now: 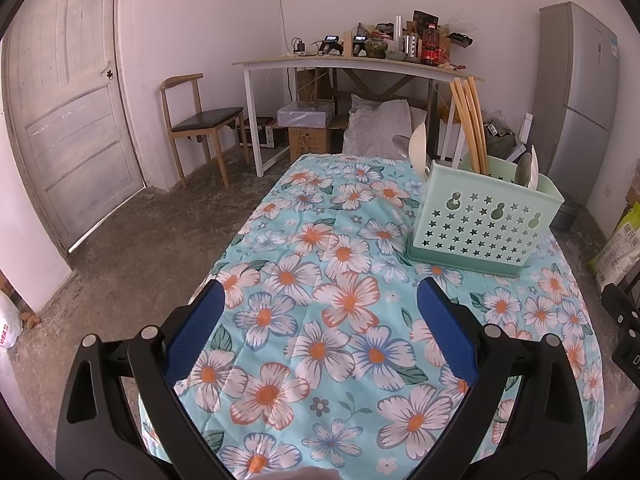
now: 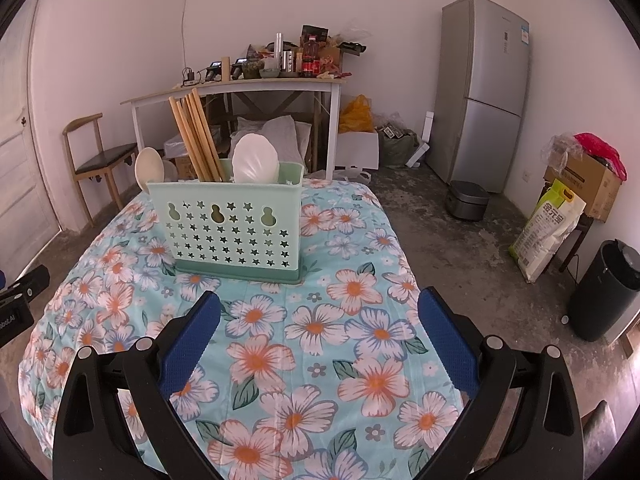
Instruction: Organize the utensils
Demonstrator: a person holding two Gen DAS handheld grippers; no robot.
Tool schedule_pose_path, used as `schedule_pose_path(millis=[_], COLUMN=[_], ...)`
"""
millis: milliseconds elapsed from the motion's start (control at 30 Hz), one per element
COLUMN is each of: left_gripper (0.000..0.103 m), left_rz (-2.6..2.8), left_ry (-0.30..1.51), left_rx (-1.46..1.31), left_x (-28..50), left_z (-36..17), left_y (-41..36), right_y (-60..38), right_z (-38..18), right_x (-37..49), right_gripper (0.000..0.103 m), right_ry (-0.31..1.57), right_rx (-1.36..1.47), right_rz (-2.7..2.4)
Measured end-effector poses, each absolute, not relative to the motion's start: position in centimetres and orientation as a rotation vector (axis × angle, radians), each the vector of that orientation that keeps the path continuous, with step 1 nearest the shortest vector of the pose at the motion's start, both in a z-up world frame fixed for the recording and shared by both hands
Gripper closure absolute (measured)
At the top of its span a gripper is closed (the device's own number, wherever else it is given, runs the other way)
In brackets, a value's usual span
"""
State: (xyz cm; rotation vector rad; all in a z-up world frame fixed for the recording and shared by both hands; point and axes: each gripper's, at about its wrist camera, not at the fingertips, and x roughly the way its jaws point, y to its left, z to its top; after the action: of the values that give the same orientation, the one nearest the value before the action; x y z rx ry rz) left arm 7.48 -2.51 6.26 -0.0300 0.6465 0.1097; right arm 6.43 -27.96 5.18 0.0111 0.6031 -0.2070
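A mint-green utensil holder (image 1: 484,222) (image 2: 236,228) with star-shaped holes stands upright on the floral tablecloth (image 1: 340,320) (image 2: 320,320). Wooden chopsticks (image 1: 472,124) (image 2: 196,136), white spoons (image 1: 419,146) (image 2: 256,162) and a metal spoon (image 1: 523,168) stick up out of it. My left gripper (image 1: 322,300) is open, held low over the cloth, with the holder ahead to its right. My right gripper (image 2: 320,308) is open too, nothing between its blue pads (image 2: 448,340), and the holder is ahead to its left.
Beyond the table stand a cluttered white desk (image 1: 360,64) (image 2: 240,88), a wooden chair (image 1: 200,120) (image 2: 96,156), a grey fridge (image 1: 580,92) (image 2: 480,88) and a door (image 1: 68,100). A rice bag (image 2: 548,228), boxes (image 2: 588,184) and a black bin (image 2: 604,288) are on the floor at right.
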Motion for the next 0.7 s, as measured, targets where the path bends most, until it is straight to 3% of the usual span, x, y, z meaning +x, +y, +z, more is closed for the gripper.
schedule_pose_path(millis=[700], left_gripper=[0.01], left_rz=[0.104], left_ry=[0.646], left_rx=[-0.028], left_x=[7.65], left_z=[6.15], left_y=[-2.67], right_y=[-27.92], right_z=[5.43], right_x=[6.62], right_gripper=[0.007], right_ry=[0.6], right_rx=[0.012], right_rz=[-0.208])
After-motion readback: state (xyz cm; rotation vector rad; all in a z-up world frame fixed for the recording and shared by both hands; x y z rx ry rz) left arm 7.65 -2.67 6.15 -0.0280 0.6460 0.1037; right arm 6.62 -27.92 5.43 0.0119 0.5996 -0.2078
